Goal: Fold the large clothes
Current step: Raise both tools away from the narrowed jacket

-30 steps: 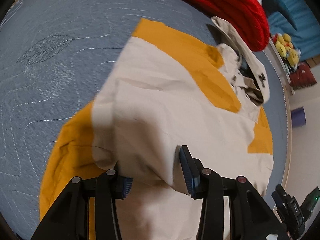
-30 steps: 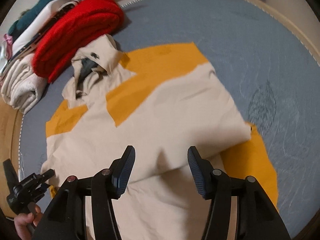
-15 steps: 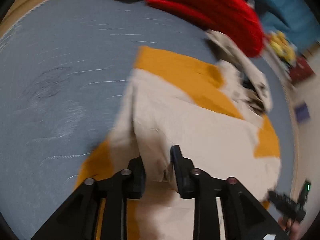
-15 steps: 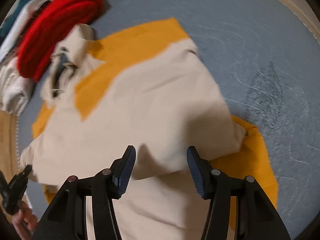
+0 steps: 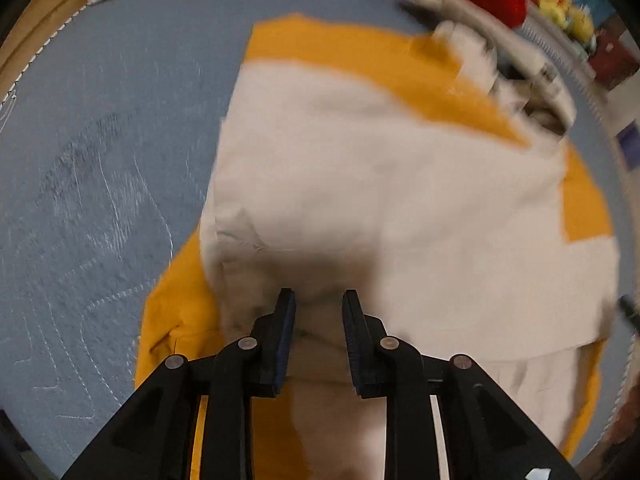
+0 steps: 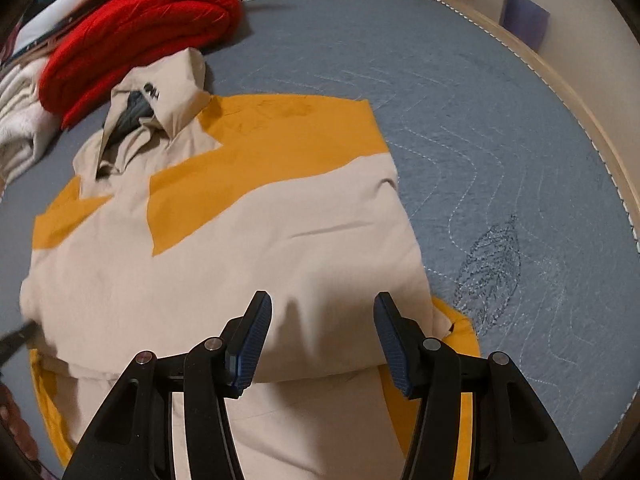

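A beige and mustard-yellow jacket (image 6: 224, 248) lies partly folded on a grey-blue quilted mat (image 6: 480, 120), collar toward the far side. It also fills the left wrist view (image 5: 380, 200). My left gripper (image 5: 319, 304) has its jaws narrowed with a fold of the beige cloth between them, near the jacket's near left part. My right gripper (image 6: 322, 312) is open and empty, hovering just above the folded beige edge at the jacket's near right side.
A rolled red knit garment (image 6: 132, 36) and white folded clothes (image 6: 20, 120) lie beyond the collar. The mat's stitched edge and wooden rim (image 6: 568, 92) curve along the right. Yellow toys (image 5: 564, 4) sit at the far right in the left wrist view.
My left gripper has narrowed from wide open onto the beige fold and moved forward over the jacket. My right gripper stayed open, shifting slightly.
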`<move>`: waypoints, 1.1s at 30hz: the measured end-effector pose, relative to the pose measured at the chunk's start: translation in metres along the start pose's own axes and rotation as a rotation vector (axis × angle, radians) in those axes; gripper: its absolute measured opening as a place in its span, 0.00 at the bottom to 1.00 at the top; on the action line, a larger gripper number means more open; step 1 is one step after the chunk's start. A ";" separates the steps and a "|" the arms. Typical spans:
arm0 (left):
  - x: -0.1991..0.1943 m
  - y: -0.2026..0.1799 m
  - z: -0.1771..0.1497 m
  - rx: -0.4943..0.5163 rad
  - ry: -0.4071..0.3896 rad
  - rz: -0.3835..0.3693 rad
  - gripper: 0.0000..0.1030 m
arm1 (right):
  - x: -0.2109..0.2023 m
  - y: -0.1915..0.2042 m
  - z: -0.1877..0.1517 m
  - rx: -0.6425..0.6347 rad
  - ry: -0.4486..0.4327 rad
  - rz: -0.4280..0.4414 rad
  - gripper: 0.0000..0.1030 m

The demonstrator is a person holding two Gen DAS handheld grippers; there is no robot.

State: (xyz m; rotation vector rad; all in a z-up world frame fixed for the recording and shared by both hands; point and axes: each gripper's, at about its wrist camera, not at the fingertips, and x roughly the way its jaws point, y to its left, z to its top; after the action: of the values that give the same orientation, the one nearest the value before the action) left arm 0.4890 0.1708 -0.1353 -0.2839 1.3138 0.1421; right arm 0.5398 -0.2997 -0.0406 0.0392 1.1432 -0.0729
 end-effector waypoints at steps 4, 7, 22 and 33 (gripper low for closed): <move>-0.022 -0.011 0.002 0.034 -0.046 0.004 0.23 | -0.004 0.012 -0.001 -0.056 -0.033 -0.030 0.53; -0.029 -0.014 0.002 0.071 -0.085 0.022 0.23 | -0.005 0.015 0.000 -0.063 -0.038 -0.018 0.53; -0.092 -0.016 -0.006 0.104 -0.182 -0.038 0.34 | -0.013 0.014 -0.007 -0.095 -0.047 -0.057 0.53; -0.166 -0.054 -0.005 0.194 -0.485 -0.083 0.46 | -0.110 0.027 -0.002 -0.166 -0.256 0.039 0.53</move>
State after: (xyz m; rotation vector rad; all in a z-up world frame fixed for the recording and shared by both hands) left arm 0.4562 0.1274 0.0306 -0.1261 0.8257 0.0092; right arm 0.4948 -0.2687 0.0583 -0.0929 0.8895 0.0505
